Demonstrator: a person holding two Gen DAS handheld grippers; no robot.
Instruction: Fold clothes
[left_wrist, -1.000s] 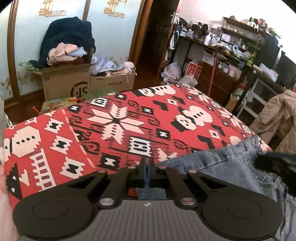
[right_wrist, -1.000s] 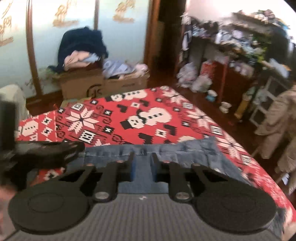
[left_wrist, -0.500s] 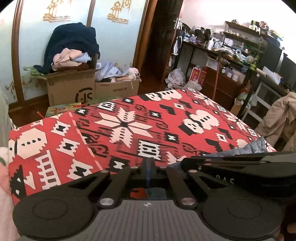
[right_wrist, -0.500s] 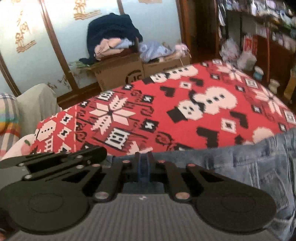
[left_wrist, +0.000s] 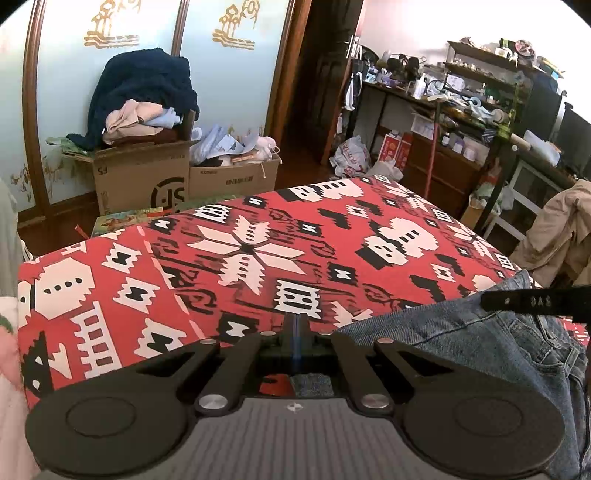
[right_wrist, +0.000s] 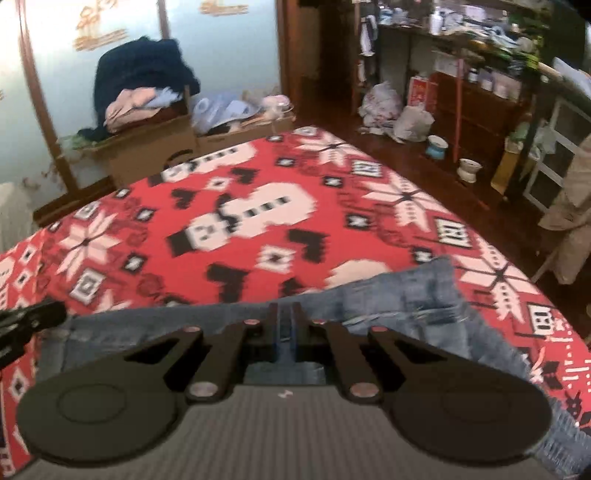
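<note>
Nearest in the left wrist view, the black two-finger left tool (left_wrist: 295, 332), fingers pressed together with only a thin blue line between; whether denim is pinched there, cannot tell. Just right of it, and under its right half, the faded blue denim jeans (left_wrist: 461, 339), spread on the near right part of the red blanket with white snowmen and snowflakes (left_wrist: 236, 258). At the right edge, over the jeans, part of the other black tool.

In the right wrist view, blurred, the black right tool (right_wrist: 284, 332) low over the jeans (right_wrist: 399, 299), fingers close with a narrow gap showing denim blue; clamped on the cloth or not, cannot tell. Frayed hem of the jeans at the near right corner. Tip of the left tool at the left edge, near the left end of the denim.

Farther, the patterned blanket (right_wrist: 258, 206) bare up to its far edge. Beyond it, on the floor at far left, brown cardboard boxes (left_wrist: 144, 177) heaped with clothes, a dark navy fluffy garment (left_wrist: 140, 81) on top. At far right, cluttered dark wooden shelves (left_wrist: 472, 74).
</note>
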